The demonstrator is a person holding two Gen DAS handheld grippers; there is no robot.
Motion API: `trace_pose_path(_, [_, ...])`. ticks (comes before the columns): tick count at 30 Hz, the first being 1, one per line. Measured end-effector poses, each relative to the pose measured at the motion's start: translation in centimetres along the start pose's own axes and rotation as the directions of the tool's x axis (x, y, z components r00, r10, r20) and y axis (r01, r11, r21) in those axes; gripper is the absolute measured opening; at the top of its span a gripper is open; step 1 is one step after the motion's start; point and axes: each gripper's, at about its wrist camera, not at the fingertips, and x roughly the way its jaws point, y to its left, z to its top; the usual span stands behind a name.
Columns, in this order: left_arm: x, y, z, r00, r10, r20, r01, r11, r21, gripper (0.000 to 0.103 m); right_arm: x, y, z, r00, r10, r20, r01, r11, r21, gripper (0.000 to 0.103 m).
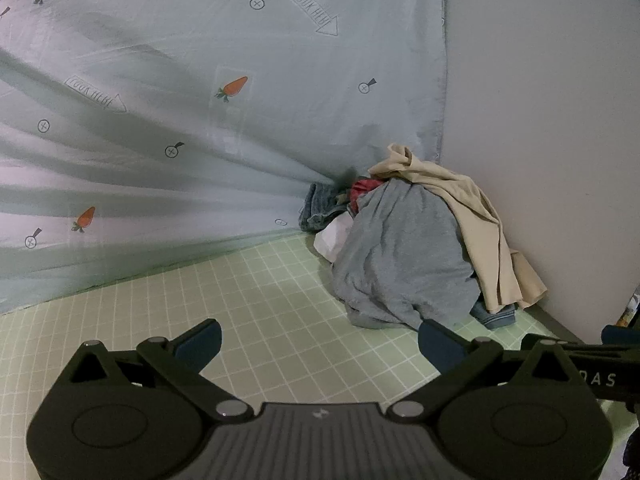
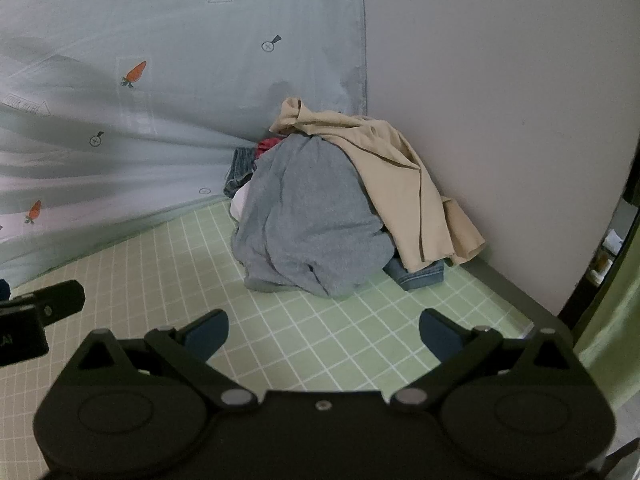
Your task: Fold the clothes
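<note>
A heap of clothes sits in the far corner of a green checked surface point(image 1: 280, 300). A grey garment point(image 1: 400, 248) point(image 2: 316, 216) covers its front, with a beige garment point(image 1: 472, 208) point(image 2: 384, 160) draped over the top and right side. Bits of red point(image 1: 362, 188), white point(image 1: 334, 236) and denim point(image 1: 320, 204) cloth peek out on the left, and a blue jeans corner point(image 2: 420, 274) shows at the bottom right. My left gripper point(image 1: 320, 346) and right gripper point(image 2: 324, 334) both hover open and empty, short of the heap.
A pale blue sheet point(image 1: 200, 100) printed with carrots and arrows hangs behind and to the left. A plain wall point(image 2: 500, 100) stands on the right. The surface's right edge point(image 2: 520, 296) drops off near the right gripper. The other gripper's body point(image 2: 36, 316) shows at far left.
</note>
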Motion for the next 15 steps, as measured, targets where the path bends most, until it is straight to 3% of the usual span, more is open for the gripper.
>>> trace_pose_path(15, [0.3,1.1,0.3,1.000,0.000,-0.008,0.000,1.000,-0.007,0.103,-0.4,0.7,0.3,1.000,-0.007,-0.005,0.007,1.000,-0.015,0.103])
